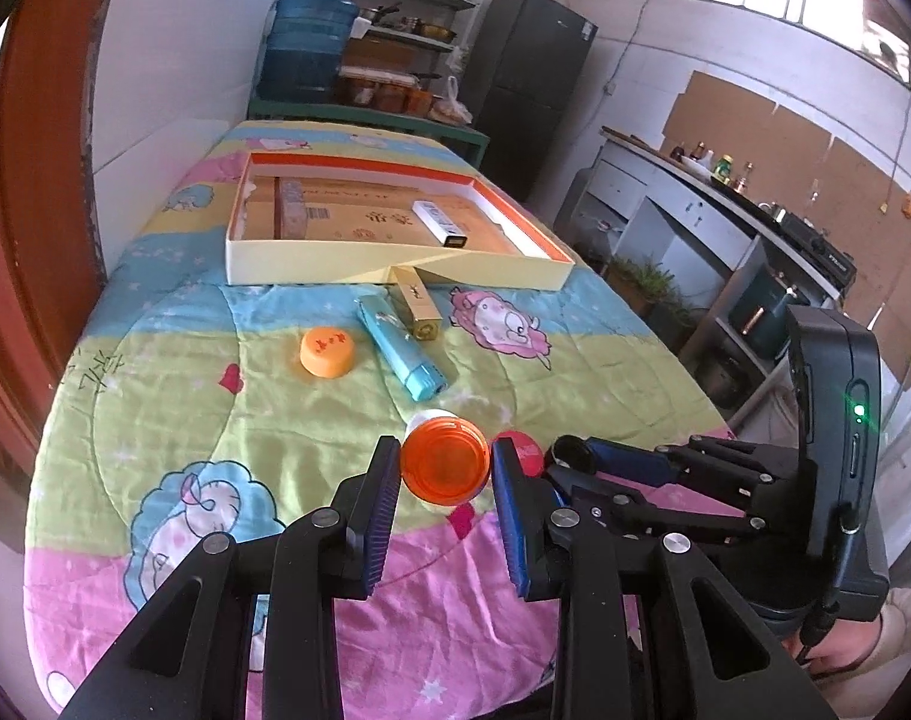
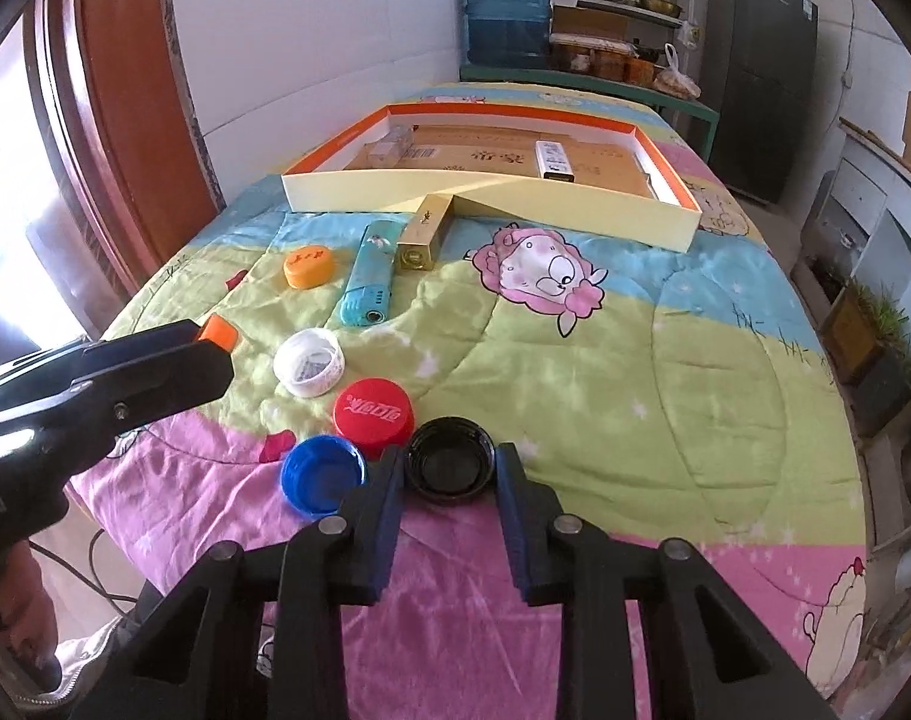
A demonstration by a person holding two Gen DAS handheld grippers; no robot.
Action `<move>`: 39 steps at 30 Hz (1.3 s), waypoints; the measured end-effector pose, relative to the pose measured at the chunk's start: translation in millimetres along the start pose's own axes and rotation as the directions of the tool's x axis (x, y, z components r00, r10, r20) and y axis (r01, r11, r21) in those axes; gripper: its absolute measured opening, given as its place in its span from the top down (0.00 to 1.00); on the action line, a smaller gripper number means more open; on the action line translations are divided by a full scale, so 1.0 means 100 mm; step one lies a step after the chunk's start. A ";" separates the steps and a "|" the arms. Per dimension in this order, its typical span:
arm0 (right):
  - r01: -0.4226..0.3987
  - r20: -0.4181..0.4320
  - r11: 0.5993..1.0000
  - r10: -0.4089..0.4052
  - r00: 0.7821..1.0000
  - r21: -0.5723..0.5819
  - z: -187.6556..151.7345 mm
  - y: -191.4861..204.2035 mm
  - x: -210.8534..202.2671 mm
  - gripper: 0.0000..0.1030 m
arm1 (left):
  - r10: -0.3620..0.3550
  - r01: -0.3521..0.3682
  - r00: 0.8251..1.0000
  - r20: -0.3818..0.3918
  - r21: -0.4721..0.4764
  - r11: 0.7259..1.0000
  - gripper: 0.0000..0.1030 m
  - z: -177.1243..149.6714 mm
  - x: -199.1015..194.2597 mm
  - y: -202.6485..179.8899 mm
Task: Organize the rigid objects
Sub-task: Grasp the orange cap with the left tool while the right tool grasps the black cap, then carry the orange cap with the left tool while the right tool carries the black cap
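Caps lie scattered on your quilt-covered counter (image 2: 635, 360): your left tongs (image 1: 444, 468) grip an orange cap (image 1: 444, 465), lifted off the quilt. Your right tongs (image 2: 451, 468) clamp a black cap (image 2: 451, 463) resting beside the red cap (image 2: 372, 414) and blue cap (image 2: 322, 474).

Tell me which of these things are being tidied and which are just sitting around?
Being tidied: orange cap in the left gripper, black cap in the right gripper, red cap, blue cap, white cap, blue lighter, gold box, tray.

Just around: water jug, fridge.
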State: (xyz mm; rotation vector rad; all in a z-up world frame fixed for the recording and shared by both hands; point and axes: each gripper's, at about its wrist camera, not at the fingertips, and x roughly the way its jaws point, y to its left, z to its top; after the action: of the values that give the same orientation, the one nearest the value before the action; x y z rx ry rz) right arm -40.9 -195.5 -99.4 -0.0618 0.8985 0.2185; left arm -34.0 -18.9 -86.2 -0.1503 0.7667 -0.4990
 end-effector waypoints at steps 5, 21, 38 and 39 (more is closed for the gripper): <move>-0.015 0.001 1.000 0.015 1.000 0.024 0.02 -0.04 -0.01 0.71 | 0.012 -0.012 1.000 -0.006 -0.002 1.000 0.69 0.06 0.04 0.01; -0.001 0.085 0.998 -0.005 0.996 0.068 0.37 -0.16 -0.12 0.71 | 0.134 -0.134 0.991 0.016 0.013 0.991 0.69 0.40 0.09 -0.03; -0.012 0.129 0.997 0.001 0.992 0.083 0.74 -0.26 -0.11 0.71 | 0.208 -0.209 0.978 0.032 0.013 0.978 0.69 0.83 0.24 -0.04; -0.012 0.132 0.996 0.001 0.991 0.084 0.76 -0.27 -0.11 0.71 | 0.210 -0.210 0.977 0.032 0.015 0.977 0.69 0.85 0.25 -0.04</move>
State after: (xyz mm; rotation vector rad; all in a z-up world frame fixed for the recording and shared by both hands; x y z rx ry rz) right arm 16.9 -212.6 -44.0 0.0342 0.7756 0.1884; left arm 39.5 -38.5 -40.1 -0.0588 0.7383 -0.3018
